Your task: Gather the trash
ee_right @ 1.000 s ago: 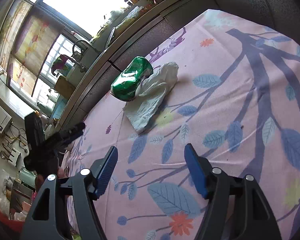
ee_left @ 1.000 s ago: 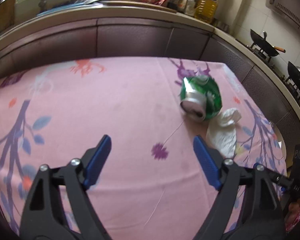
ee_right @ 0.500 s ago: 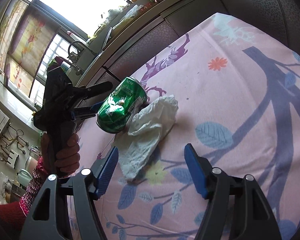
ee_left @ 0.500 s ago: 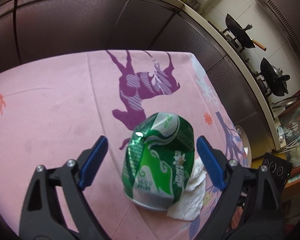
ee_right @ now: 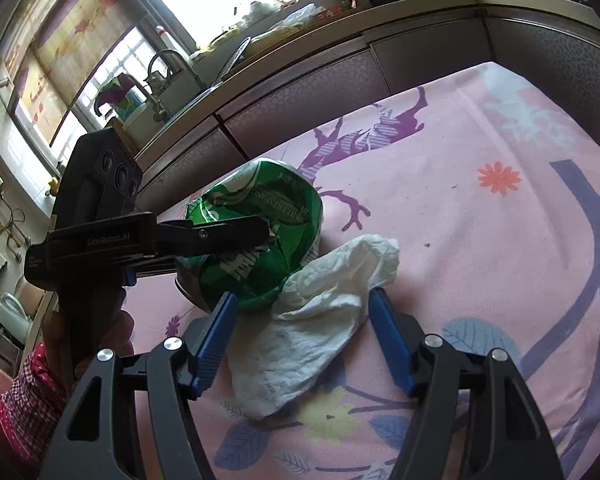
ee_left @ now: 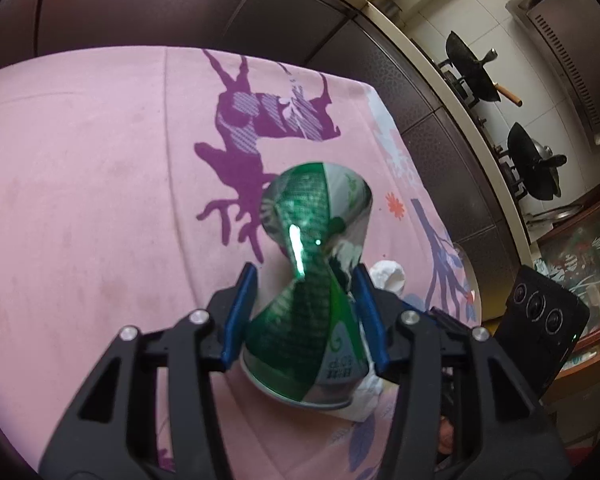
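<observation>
"GenRobot.AI" stands in pale letters on the side of the left gripper (ee_right: pixel 220 236), just beside the green can (ee_right: pixel 260 236); the can's own lettering is too crumpled to read.

Count on the table (ee_right: pixel 500 240): one crushed green can (ee_left: pixel 312 280) at frame centre and one crumpled white tissue (ee_right: pixel 320 320) just below and right of it in the right wrist view. Two grippers are present, the left gripper (ee_left: pixel 304 308) and the right gripper (ee_right: pixel 300 332). Two black woks (ee_left: pixel 472 76) stand at upper right of the left wrist view.
</observation>
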Demonstrator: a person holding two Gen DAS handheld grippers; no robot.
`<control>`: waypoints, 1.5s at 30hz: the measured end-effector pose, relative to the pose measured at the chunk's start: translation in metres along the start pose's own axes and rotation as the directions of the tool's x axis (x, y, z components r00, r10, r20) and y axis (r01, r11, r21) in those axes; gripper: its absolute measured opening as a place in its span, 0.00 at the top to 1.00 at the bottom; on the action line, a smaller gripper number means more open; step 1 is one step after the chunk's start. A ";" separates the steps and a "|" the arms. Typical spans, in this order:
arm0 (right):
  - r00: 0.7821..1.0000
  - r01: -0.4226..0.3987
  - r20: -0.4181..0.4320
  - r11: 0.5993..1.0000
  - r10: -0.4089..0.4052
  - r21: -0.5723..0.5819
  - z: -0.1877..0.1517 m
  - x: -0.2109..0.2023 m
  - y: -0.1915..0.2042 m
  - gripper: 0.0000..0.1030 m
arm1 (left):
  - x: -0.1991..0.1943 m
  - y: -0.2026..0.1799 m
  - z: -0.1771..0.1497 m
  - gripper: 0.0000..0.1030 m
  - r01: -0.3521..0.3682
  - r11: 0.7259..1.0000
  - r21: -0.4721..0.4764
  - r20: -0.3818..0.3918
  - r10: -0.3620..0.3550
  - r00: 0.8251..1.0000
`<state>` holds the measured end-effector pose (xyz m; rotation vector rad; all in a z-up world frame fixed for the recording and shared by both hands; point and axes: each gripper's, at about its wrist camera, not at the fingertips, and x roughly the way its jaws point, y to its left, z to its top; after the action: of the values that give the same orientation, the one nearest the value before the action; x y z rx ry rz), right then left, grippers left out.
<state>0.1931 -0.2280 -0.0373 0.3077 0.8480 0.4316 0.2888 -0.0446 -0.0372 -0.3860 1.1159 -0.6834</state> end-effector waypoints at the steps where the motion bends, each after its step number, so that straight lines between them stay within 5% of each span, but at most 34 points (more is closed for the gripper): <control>1: 1.000 0.012 -0.011 1.000 -0.012 -0.015 -0.002 0.002 0.004 0.62 | -0.003 0.002 -0.004 0.55 0.006 1.000 -0.020 0.012 -0.005 1.000; 3: 0.999 0.020 -0.028 0.999 -0.022 -0.045 -0.006 0.005 0.010 0.83 | -0.013 0.004 -0.016 0.55 0.009 0.999 -0.050 0.047 -0.007 0.999; 6: 0.999 0.020 -0.043 0.998 -0.022 -0.063 -0.013 0.006 0.016 0.90 | -0.030 0.006 -0.036 0.59 0.025 0.997 -0.068 0.109 -0.018 0.994; 12: 1.000 -0.003 -0.014 0.999 0.003 -0.048 -0.031 -0.008 0.022 0.93 | -0.062 0.003 -0.072 0.65 -0.014 0.998 -0.069 0.173 0.026 0.985; 18: 0.999 -0.038 0.017 0.998 0.039 -0.055 -0.058 -0.027 0.038 0.94 | -0.083 0.001 -0.105 0.73 0.022 0.996 -0.092 0.181 -0.006 0.984; 22: 0.998 -0.057 -0.021 0.995 0.056 -0.085 -0.077 -0.031 0.053 0.94 | -0.092 -0.005 -0.124 0.73 0.015 0.995 -0.095 0.170 0.002 0.985; 24: 0.999 -0.031 -0.017 0.996 0.030 -0.081 -0.085 -0.035 0.056 0.94 | -0.097 -0.009 -0.132 0.66 -0.046 0.995 -0.086 0.192 0.062 0.979; 27: 0.999 -0.029 0.019 0.998 0.030 -0.051 -0.094 -0.045 0.055 0.93 | -0.105 -0.011 -0.141 0.43 -0.193 0.977 -0.094 0.252 0.211 0.944; 31: 0.997 -0.043 0.069 0.999 0.042 0.011 -0.098 -0.055 0.044 0.90 | -0.113 -0.015 -0.153 0.30 -0.348 0.934 -0.082 0.335 0.355 0.873; 34: 0.994 -0.057 0.095 0.997 0.051 0.059 -0.097 -0.057 0.036 0.64 | -0.116 -0.020 -0.159 0.19 -0.469 0.881 -0.063 0.390 0.455 0.801; 35: 0.994 -0.058 0.101 0.996 0.051 0.071 -0.097 -0.059 0.034 0.44 | -0.117 -0.020 -0.160 0.18 -0.483 0.873 -0.064 0.399 0.466 0.790; 36: 0.992 -0.065 0.109 0.995 0.056 0.080 -0.095 -0.059 0.032 0.34 | -0.118 -0.019 -0.161 0.17 -0.484 0.872 -0.067 0.404 0.467 0.786; 40: 0.990 -0.090 0.117 0.988 0.075 0.129 -0.095 -0.061 0.021 0.31 | -0.121 -0.019 -0.167 0.13 -0.524 0.848 -0.080 0.437 0.502 0.746; 45: 0.992 -0.082 0.110 0.989 0.069 0.120 -0.093 -0.059 0.023 0.29 | -0.125 -0.016 -0.171 0.08 -0.549 0.830 -0.095 0.456 0.527 0.717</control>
<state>0.0812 -0.2283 -0.0471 0.4749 0.7629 0.4298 0.0940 0.0364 -0.0113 -0.1487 0.6872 -0.0747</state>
